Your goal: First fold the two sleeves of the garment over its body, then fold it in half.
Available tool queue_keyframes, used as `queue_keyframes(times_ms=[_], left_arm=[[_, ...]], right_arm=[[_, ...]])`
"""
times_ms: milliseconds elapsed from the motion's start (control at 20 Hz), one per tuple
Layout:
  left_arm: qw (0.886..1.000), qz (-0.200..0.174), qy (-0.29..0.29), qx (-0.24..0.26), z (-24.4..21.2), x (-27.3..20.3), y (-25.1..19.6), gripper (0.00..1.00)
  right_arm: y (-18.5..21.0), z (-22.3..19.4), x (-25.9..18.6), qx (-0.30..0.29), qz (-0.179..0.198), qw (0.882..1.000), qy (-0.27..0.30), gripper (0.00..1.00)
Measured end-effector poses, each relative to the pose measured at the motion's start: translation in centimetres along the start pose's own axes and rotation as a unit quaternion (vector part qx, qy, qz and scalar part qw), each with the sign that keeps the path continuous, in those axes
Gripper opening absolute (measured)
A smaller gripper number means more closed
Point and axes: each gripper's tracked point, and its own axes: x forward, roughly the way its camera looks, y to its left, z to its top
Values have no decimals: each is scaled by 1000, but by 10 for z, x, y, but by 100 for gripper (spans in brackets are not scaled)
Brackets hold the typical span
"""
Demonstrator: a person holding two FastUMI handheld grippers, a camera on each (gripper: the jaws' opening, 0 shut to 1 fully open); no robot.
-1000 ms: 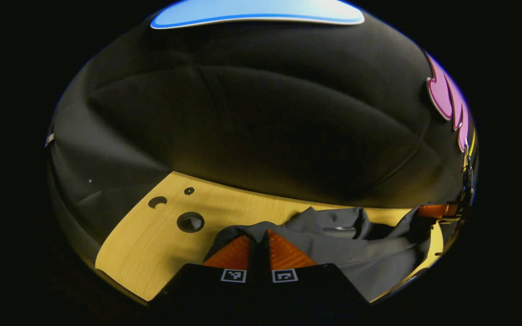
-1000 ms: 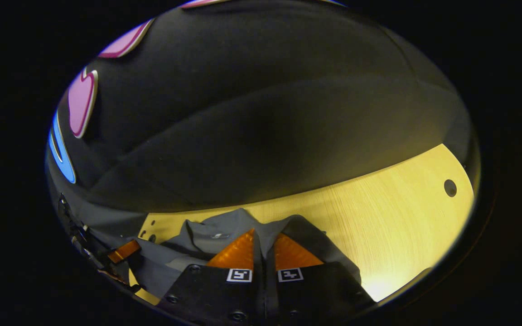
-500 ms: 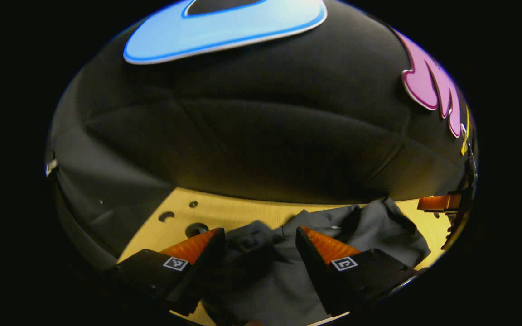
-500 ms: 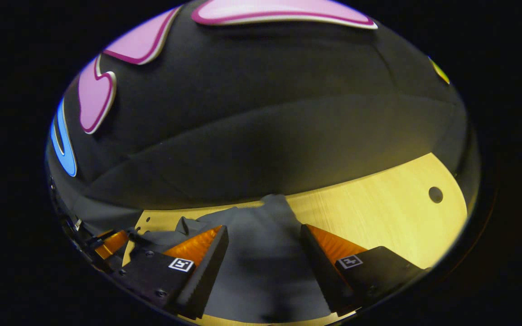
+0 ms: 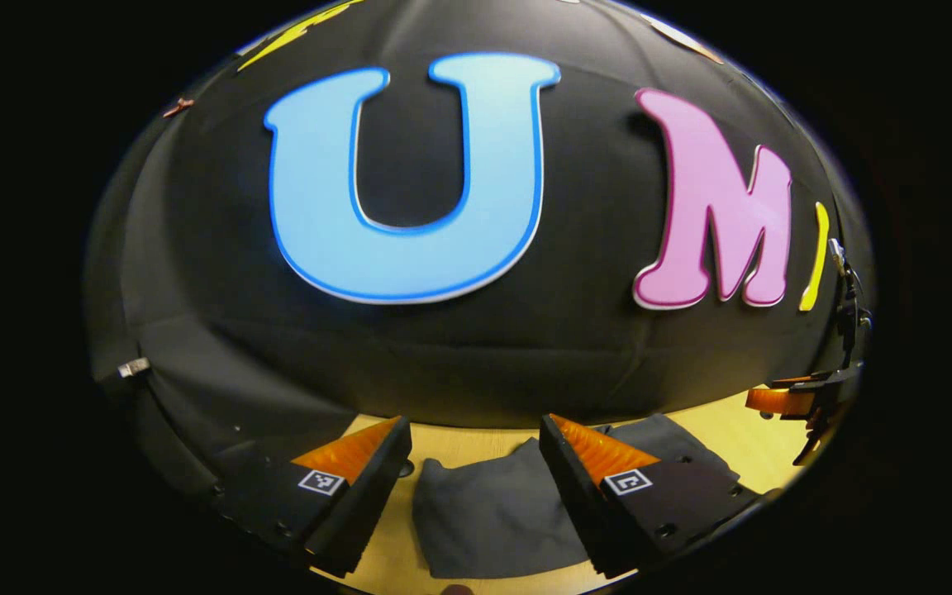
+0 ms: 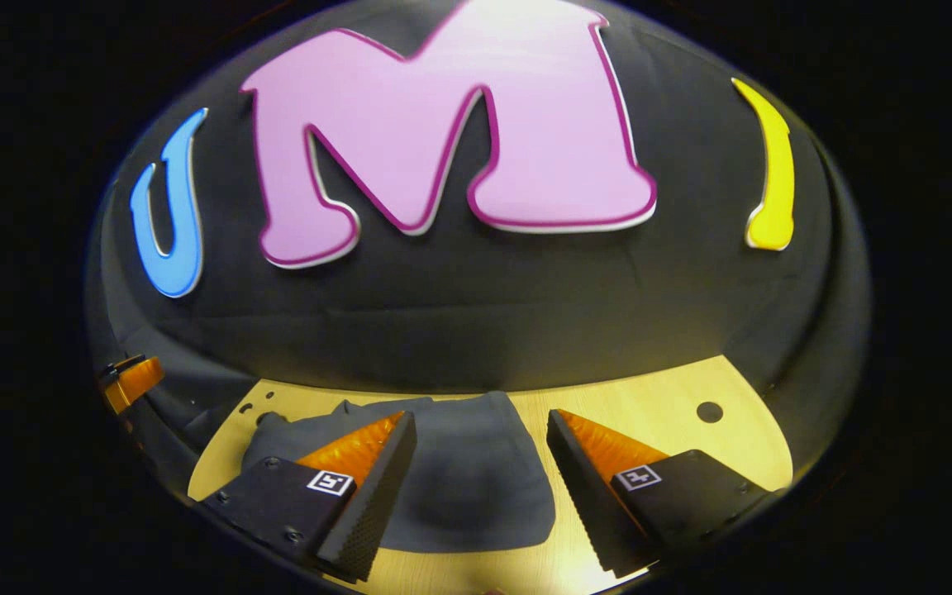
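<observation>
A dark grey garment (image 5: 492,512) lies folded into a compact flat bundle on the light wooden table (image 5: 740,434). In the left gripper view my left gripper (image 5: 476,434) stands open above it, fingers wide apart, nothing between them. The right gripper view has the same garment (image 6: 468,479) lying below my right gripper (image 6: 483,426), which is also open and lifted off the cloth. At the right edge of the left gripper view the other gripper (image 5: 782,401) appears; at the left edge of the right gripper view, the left one (image 6: 130,382).
The wooden table (image 6: 666,421) has a round hole (image 6: 709,411) at its right and small holes (image 6: 253,409) at its left. The black cloth wall (image 6: 476,322) rises just behind the table's far edge.
Both grippers were shut on the garment a second ago, then opened and let it drop. Since then they have lifted and tilted up, and the garment lies flat.
</observation>
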Motion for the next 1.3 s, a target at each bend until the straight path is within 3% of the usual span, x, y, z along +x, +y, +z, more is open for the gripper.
queue_keyframes(times_ms=[250, 550, 750, 950, 1300], left_arm=[[999, 3, -39, -13, 36, -87, -10, 98], [996, -36, -76, -10, 58, -181, -31, 98], [993, -50, -104, -15, 63, -230, -33, 98], [992, -52, -114, -18, 48, -269, -25, 98], [994, -57, -90, -40, -5, -308, -26, 98]], right_arm=[[15, 45, -94, -23, 1, 998, -65, 98], [44, 77, -186, -43, -11, 989, -138, 98], [64, 66, -236, -66, -17, 984, -164, 98], [83, 39, -272, -51, -16, 985, -166, 98], [101, 13, -310, -42, -11, 983, -180, 98]])
